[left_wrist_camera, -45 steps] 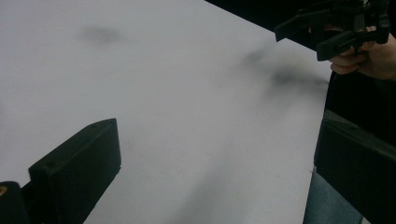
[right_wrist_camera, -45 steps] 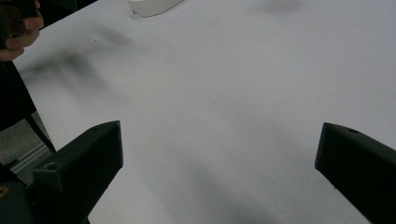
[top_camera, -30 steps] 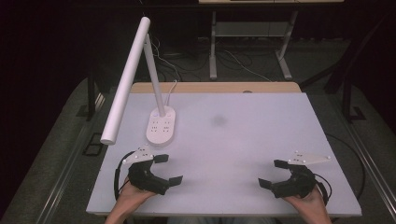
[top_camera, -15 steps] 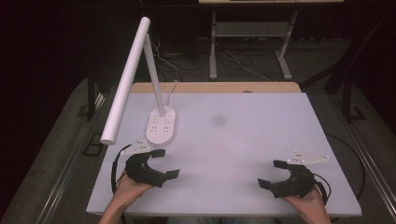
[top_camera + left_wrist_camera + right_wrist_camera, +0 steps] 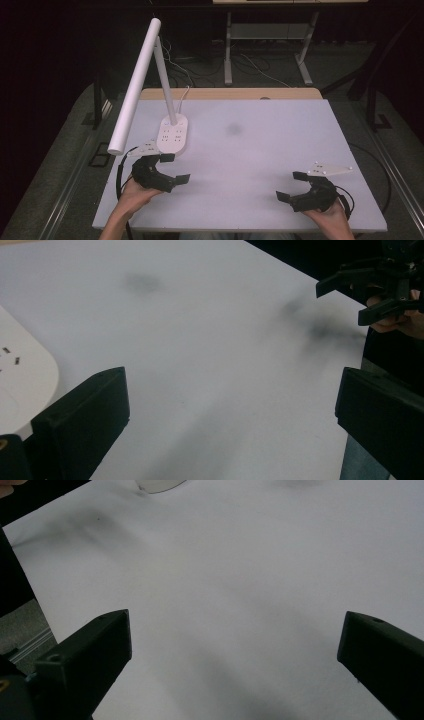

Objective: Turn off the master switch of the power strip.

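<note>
Beside the lamp base (image 5: pixel 173 135), left gripper (image 5: pixel 174 168) gapes, no writing legible.

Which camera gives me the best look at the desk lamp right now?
The high view: the whole desk lamp shows, base, stem and tilted white bar. The left gripper view catches a curved edge of its base; the right gripper view, a sliver at its top edge.

bright, evenly lit white table (image 5: pixel 260 150) amid dark surroundings; soft smudgy shadows, slightly blurred close views

A lab-like room: bare white table (image 5: pixel 260 150), desk lamp (image 5: pixel 150 95), loose floor cables (image 5: pixel 250 62), dark surroundings.
</note>
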`<state>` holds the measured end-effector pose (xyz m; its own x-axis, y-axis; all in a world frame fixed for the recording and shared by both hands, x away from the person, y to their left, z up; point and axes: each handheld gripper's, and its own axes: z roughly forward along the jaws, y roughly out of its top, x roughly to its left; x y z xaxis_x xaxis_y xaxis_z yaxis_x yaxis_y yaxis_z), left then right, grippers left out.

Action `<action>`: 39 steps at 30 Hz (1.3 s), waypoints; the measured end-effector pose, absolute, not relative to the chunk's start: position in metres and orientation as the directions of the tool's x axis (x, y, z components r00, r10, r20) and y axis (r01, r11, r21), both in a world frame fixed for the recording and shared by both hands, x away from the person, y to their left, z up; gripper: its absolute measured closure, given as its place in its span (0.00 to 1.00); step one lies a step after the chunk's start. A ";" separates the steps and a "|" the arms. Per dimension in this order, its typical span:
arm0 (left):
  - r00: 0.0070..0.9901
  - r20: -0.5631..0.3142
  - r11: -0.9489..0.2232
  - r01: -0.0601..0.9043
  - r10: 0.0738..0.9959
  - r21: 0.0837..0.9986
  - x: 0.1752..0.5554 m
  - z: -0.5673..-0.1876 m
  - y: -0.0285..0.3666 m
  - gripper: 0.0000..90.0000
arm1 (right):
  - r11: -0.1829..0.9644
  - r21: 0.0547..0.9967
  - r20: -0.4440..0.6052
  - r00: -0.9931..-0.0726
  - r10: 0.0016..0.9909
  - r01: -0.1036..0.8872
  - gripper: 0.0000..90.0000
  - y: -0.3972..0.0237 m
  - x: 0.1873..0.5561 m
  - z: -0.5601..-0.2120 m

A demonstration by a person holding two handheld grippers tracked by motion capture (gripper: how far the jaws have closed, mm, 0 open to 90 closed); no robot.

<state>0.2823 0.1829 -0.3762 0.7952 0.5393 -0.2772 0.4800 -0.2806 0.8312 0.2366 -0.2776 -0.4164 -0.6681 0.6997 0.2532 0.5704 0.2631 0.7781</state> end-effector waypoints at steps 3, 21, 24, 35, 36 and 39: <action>0.793 -0.274 -0.284 0.481 0.544 0.829 0.286 -0.373 0.185 0.00 | 0.263 0.778 0.253 -0.668 0.700 0.570 0.00 -0.278 0.237 -0.416; 0.787 -0.257 -0.292 0.478 0.561 0.828 0.300 -0.363 0.194 0.01 | 0.237 0.786 0.269 -0.661 0.700 0.571 0.00 -0.280 0.238 -0.417; 0.786 -0.252 -0.295 0.477 0.564 0.828 0.304 -0.361 0.197 0.01 | 0.236 0.785 0.269 -0.659 0.702 0.572 0.00 -0.280 0.238 -0.417; 0.766 -0.238 -0.280 0.477 0.597 0.833 0.318 -0.352 0.210 0.01 | 0.227 0.785 0.276 -0.654 0.704 0.576 0.00 -0.281 0.238 -0.417; 0.760 -0.237 -0.282 0.483 0.605 0.829 0.321 -0.352 0.212 0.02 | 0.227 0.785 0.278 -0.655 0.703 0.577 0.00 -0.281 0.238 -0.417; 0.758 -0.231 -0.288 0.483 0.610 0.827 0.325 -0.352 0.214 0.02 | 0.219 0.784 0.282 -0.647 0.708 0.581 0.00 -0.282 0.238 -0.417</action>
